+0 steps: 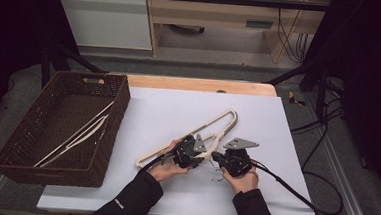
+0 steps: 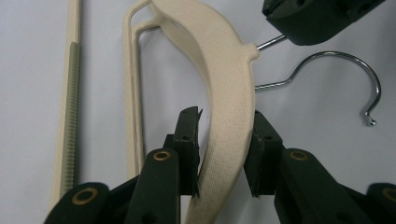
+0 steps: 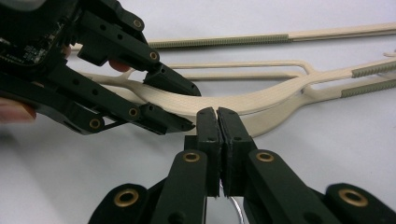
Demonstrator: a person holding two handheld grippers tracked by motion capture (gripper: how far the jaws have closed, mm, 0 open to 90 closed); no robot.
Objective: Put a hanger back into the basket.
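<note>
- On the white worktop (image 1: 283,193), a cream-coloured plastic clothes hanger with a silver wire hook (image 1: 197,133) lies flat near the middle, its long bar running up toward the far right.
- Just below it, the left claw (image 1: 191,157) sits on the hanger's curved shoulder; in the left gripper view the same shoulder (image 2: 229,116) passes between the two black jaws.
- Its jaws are drawn close around the shoulder. The right-hand pad lies against the plastic, while the left-hand pad is at its edge; whether it presses I cannot tell.
- Close beside it on the right, the right claw (image 1: 217,158) points toward the hanger's neck; in the right gripper view (image 3: 217,122) its jaws are pressed together with no visible gap.
- The silver hook (image 2: 336,79) lies on the worktop to the side of the shoulder, and its stem runs under the other claw's black tip.
- At the far left of the worktop stands a dark brown woven rectangular basket (image 1: 108,132), holding another pale hanger (image 1: 79,136) laid slantwise.
</note>
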